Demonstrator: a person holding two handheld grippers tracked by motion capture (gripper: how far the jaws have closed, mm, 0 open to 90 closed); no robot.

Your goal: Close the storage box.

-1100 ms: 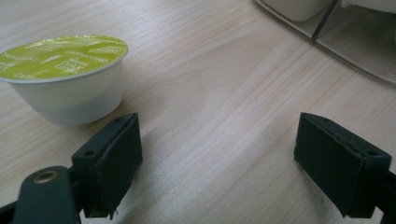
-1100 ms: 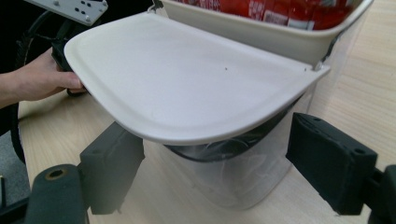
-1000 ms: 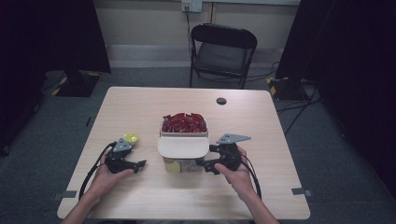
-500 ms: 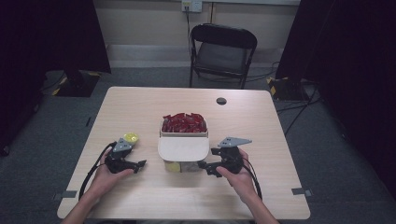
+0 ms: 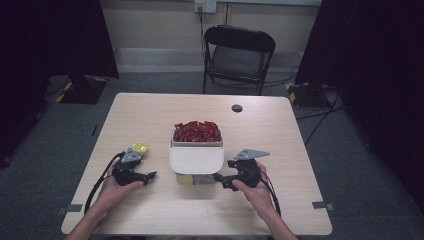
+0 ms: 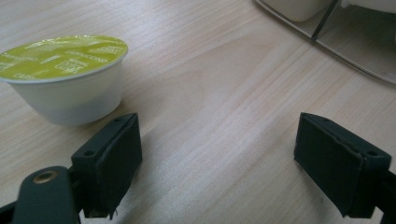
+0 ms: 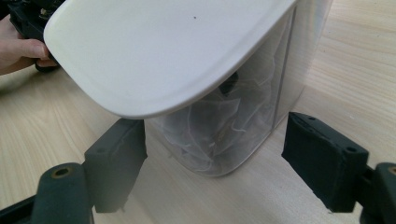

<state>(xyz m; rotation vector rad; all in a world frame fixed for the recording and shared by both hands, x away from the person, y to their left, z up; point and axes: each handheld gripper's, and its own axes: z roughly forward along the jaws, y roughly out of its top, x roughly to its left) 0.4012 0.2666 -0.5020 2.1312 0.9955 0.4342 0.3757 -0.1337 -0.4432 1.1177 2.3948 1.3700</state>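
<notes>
A person sits at a light wooden table (image 5: 280, 150), a two-fingered gripper in each hand, in the lower half of the high view. At the centre of the frame stands a clear bin (image 5: 196, 172) with a white lid (image 5: 196, 159) tilted over its near part; behind it, a tray heaped with red packets (image 5: 197, 131).

The left gripper (image 5: 149, 176) rests low on the table at lower left of the high view, its fingers (image 6: 109, 161) spread wide with nothing but bare wood between them. A white capsule with a yellow-green foil lid (image 6: 65, 77) sits in the upper left of the left gripper view, just beyond and outside the left-hand finger, not touching it (in the high view it lies just above that gripper, near the bin's left side).

The right gripper (image 5: 220, 179) points at the bin from the lower right of centre. Its fingers (image 7: 322, 161) are likewise held apart and grip nothing. In the right gripper view the bin's rounded clear wall (image 7: 224, 135) stands just ahead of the gap, crumpled clear film visible inside, and the white lid overhangs it across the upper frame.

A black folding chair (image 5: 239, 57) stands beyond the table at top centre, and a small dark disc (image 5: 237, 108) lies on the far part of the table.
</notes>
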